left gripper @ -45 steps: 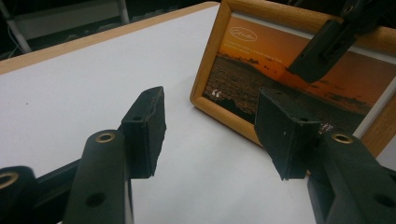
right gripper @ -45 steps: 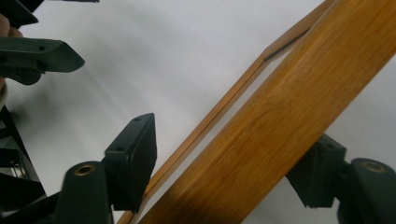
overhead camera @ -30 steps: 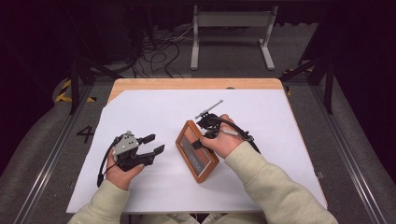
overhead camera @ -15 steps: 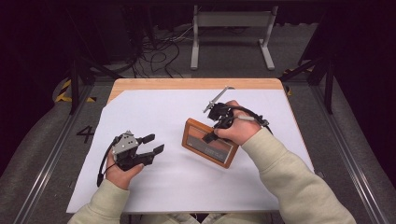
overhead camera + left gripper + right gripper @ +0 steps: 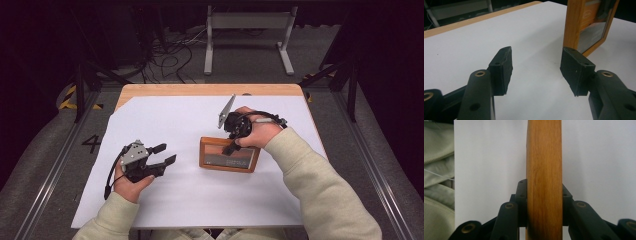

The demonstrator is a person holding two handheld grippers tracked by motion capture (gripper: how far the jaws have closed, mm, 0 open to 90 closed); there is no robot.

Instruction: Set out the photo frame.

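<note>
Your table [image 5: 150, 92] carries a white sheet [image 5: 195, 195] that covers nearly all of its top, leaving a strip of bare wood along the far edge at 12 o'clock.

The wooden picture frame [image 5: 229, 159] stands just right of the sheet's centre, held up on its long bottom edge, with its glass front turned toward you. In the left gripper view the same frame [image 5: 574, 25] rises at 1 o'clock, upright, its orange-brown side rail nearest the camera.

Your right gripper [image 5: 231, 145] comes down on the frame's top rail from 12 o'clock, with your right hand [image 5: 257, 131] wrapped around its body. In the right gripper view the 2 jaws press on the 2 faces of the wooden rail [image 5: 544, 182], so this gripper [image 5: 544, 202] is pinching the frame. Those jaws have just been closing a little, with the rail between them.

Your left gripper [image 5: 162, 155] sits at 9 o'clock from the frame, well apart from it, pointing toward 3 o'clock. Its 2 jaws stand spread with nothing between them [image 5: 536, 71], above the bare sheet.
</note>
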